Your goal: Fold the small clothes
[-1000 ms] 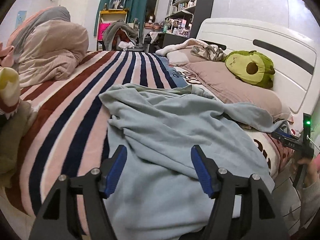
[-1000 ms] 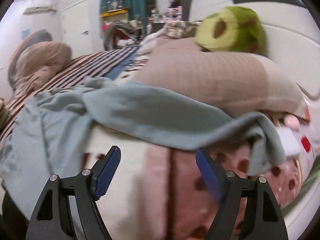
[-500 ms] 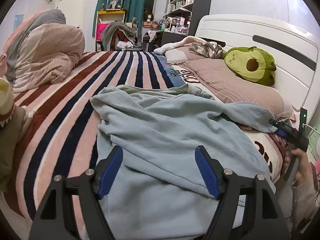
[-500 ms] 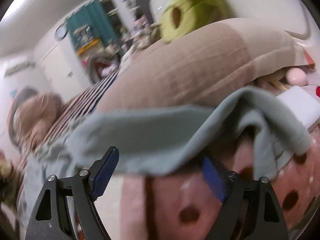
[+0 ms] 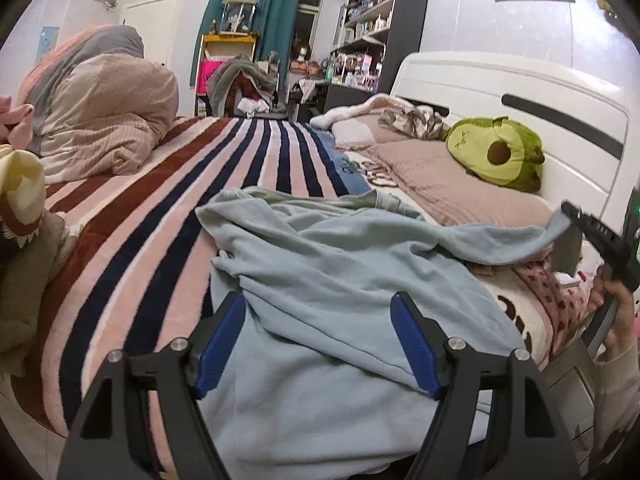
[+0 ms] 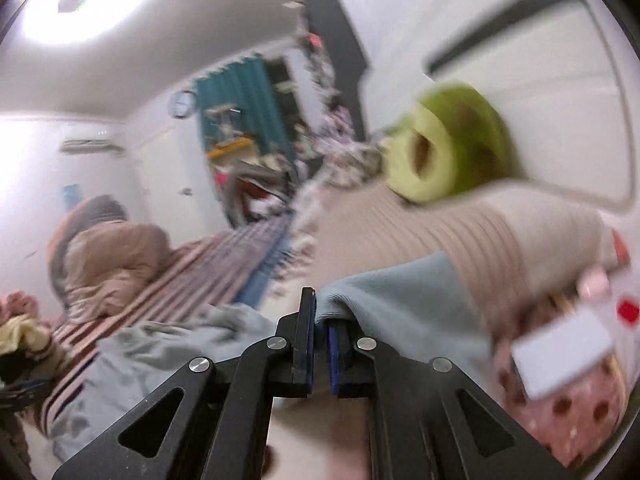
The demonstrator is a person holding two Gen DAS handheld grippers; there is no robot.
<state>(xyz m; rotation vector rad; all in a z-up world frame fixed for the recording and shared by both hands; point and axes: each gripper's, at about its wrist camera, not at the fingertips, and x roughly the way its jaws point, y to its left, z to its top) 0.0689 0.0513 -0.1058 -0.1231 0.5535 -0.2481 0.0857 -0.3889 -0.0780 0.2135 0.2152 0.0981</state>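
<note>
A light blue sweatshirt lies rumpled on the striped bed, its body toward me and one sleeve stretched to the right. My left gripper is open and empty just above the shirt's lower body. My right gripper is shut on the sleeve's end and lifts it above the pillow; it shows at the right edge of the left wrist view. The right wrist view is blurred by motion.
A striped blanket covers the bed. A pink pillow with a green avocado plush lies by the white headboard. A bundled duvet sits far left, more clothes at the left edge.
My right gripper has closed on the sleeve end and lifted it, tilting upward. My left gripper stayed open and drifted slightly over the shirt.
</note>
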